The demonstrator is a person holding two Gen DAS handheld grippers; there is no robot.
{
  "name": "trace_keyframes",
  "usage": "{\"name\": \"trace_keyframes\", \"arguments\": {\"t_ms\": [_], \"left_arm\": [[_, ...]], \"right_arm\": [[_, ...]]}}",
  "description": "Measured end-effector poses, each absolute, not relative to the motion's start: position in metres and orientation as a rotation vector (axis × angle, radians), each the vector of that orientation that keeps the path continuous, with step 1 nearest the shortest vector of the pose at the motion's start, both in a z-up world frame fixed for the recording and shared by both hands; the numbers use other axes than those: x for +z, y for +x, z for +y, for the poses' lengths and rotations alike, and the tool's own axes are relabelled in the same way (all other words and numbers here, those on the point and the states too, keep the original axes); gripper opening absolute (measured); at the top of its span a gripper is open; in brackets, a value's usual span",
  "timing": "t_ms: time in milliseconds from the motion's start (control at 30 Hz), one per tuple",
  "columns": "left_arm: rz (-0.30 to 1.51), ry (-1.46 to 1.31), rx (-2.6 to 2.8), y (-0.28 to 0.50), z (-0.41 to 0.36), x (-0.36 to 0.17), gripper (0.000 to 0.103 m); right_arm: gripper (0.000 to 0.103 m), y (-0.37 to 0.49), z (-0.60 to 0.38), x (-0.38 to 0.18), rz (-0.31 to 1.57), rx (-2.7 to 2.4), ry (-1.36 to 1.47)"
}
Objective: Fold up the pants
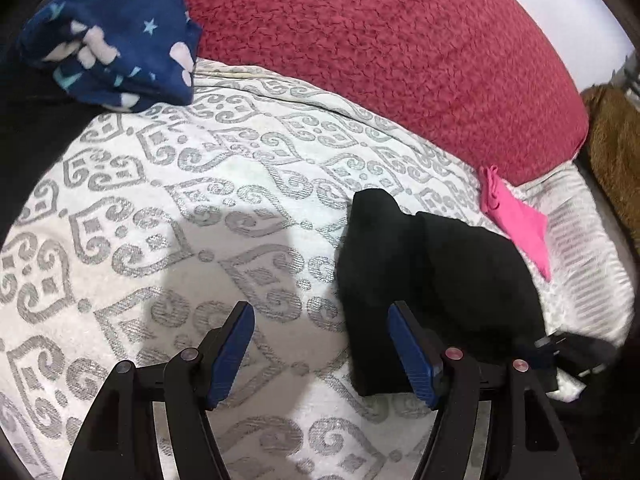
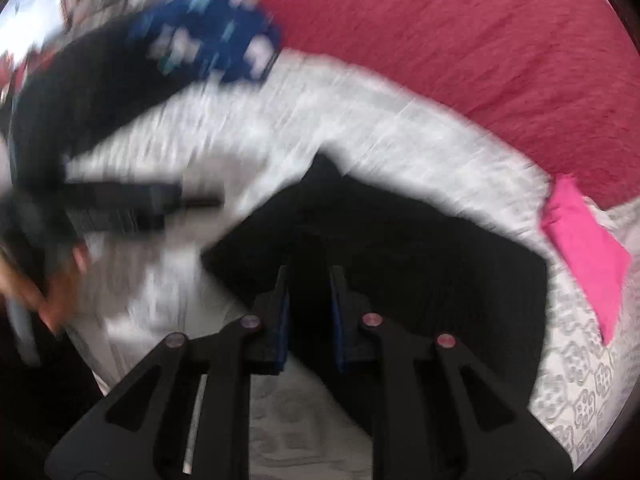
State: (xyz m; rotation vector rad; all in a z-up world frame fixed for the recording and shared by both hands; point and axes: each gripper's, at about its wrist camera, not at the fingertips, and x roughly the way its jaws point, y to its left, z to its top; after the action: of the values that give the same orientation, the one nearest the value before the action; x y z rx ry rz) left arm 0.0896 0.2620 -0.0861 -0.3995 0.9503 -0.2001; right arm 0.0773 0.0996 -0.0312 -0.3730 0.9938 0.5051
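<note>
While you look through the left wrist camera, your left gripper [image 1: 320, 320] hangs above the patterned white bedcover [image 1: 168, 208] with its blue pads [image 1: 232, 354] wide apart and nothing between them. The black pants [image 1: 432, 280], folded into a compact bundle, lie on the cover just ahead and to the right of this gripper, and the right pad stands in front of their near edge; you cannot tell if it touches. Beyond the pants, further right, lies a pink cloth [image 1: 520, 224]. Far ahead a red blanket [image 1: 400, 40] crosses the bed, and ahead on the left sits a navy fleece with stars [image 1: 116, 36].

Through the right wrist camera, which is strongly blurred, your right gripper [image 2: 309, 276] has its fingers close together, clamped on a fold of the black pants [image 2: 400, 256] directly in front. The pink cloth [image 2: 588, 252] lies to its right, the red blanket [image 2: 460, 48] ahead, and the left gripper [image 2: 132, 204] shows as a dark smear on the left.
</note>
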Motion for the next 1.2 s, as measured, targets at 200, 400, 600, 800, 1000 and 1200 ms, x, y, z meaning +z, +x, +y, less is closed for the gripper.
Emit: {"name": "trace_keyframes", "arguments": {"t_ms": [200, 400, 600, 800, 1000, 1200], "left_arm": [[0.955, -0.469, -0.317, 0.097, 0.249, -0.083, 0.071], [1.013, -0.42, -0.49, 0.113, 0.202, -0.078, 0.071], [1.161, -0.337, -0.572, 0.141, 0.154, -0.099, 0.071], [1.212, -0.397, -0.608, 0.155, 0.145, -0.11, 0.026], [1.166, -0.384, -0.586, 0.155, 0.138, -0.088, 0.015], [0.99, -0.297, -0.634, 0.142, 0.129, -0.007, 0.015]], "right_arm": [[0.042, 0.078, 0.084, -0.035, 1.039, 0.557, -0.28], [0.051, 0.069, 0.029, -0.014, 1.051, 0.528, -0.095], [0.052, 0.077, -0.06, -0.01, 1.053, 0.267, 0.076], [0.052, 0.073, -0.11, -0.022, 1.084, 0.157, 0.214], [0.052, 0.074, -0.116, -0.03, 1.09, 0.162, 0.255], [0.052, 0.075, -0.128, -0.015, 1.041, 0.15, 0.28]]}}
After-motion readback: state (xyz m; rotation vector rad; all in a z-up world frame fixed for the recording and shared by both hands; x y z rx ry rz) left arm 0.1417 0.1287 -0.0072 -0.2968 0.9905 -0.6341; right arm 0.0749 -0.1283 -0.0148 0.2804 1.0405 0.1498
